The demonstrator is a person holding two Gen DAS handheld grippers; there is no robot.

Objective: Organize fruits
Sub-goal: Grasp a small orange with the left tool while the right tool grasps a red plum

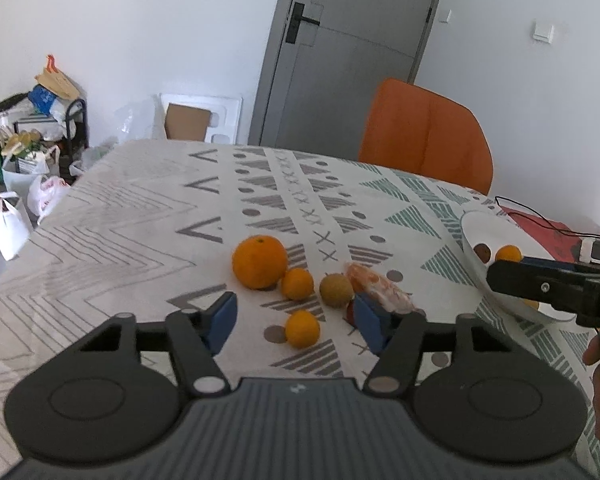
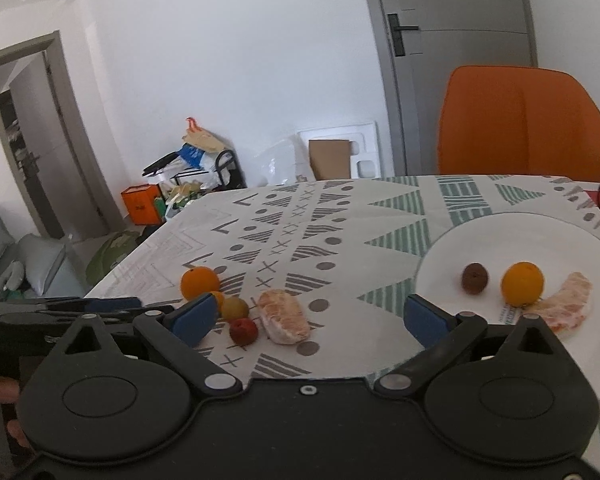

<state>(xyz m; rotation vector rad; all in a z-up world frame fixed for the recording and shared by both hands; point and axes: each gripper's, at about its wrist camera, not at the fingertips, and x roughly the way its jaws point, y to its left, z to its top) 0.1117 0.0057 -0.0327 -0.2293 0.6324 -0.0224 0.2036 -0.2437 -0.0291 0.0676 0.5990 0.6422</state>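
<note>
In the left wrist view my left gripper [image 1: 296, 322] hangs low over the patterned tablecloth, jaws apart. A small orange [image 1: 302, 329] lies between its blue pads [image 1: 224, 320], and neither pad touches it. Just beyond lie a large orange [image 1: 259, 262], another small orange [image 1: 297, 283], a yellow-green fruit [image 1: 336, 290] and a peeled pomelo segment [image 1: 380, 288]. My right gripper [image 2: 308, 320] is open and holds nothing. The pomelo segment [image 2: 284, 316] and a red fruit [image 2: 243, 331] lie ahead of it. The white plate [image 2: 440, 272] to its right holds a brown fruit [image 2: 475, 278], an orange [image 2: 523, 283] and a pomelo piece [image 2: 568, 304].
An orange chair [image 1: 424, 136] stands at the table's far side. A red mat [image 1: 540, 228] with a black wire lies behind the plate [image 1: 476, 224]. The table's left edge drops to a floor with bags [image 1: 8, 220] and a cluttered rack [image 1: 60, 120].
</note>
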